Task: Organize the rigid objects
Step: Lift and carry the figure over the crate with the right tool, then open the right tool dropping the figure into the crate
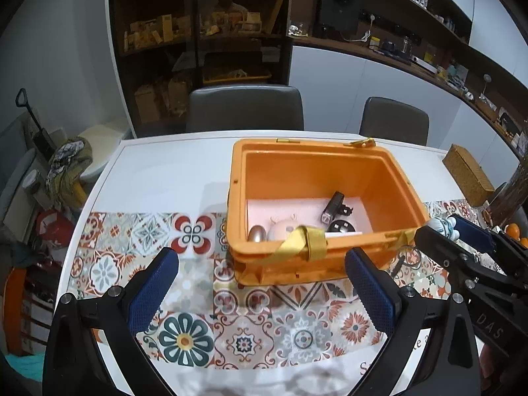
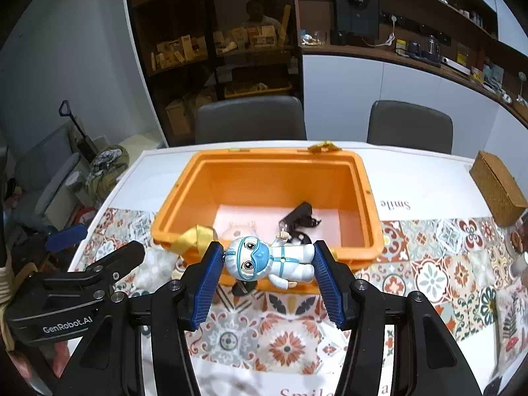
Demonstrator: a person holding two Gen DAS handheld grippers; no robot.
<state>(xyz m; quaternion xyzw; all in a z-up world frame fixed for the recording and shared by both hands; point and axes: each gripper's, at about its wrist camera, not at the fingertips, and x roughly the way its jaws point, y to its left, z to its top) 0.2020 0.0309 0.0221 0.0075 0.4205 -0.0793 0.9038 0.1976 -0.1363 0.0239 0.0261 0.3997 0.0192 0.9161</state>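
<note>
Several items are already stowed in the orange bin (image 2: 264, 178); a figurine (image 2: 270, 259) is clasped by the right gripper (image 2: 266, 264), not yet deposited, while the left gripper (image 1: 260, 277) is spread and holds nothing.

White table (image 1: 165, 165), patterned tile-print cloth (image 1: 244, 336) across near half. Open orange bin (image 1: 389, 178) sits on table, front edge over cloth. Woven box (image 2: 498, 191) at far right edge. "Smile" printed on tabletop (image 2: 394, 204).
</note>
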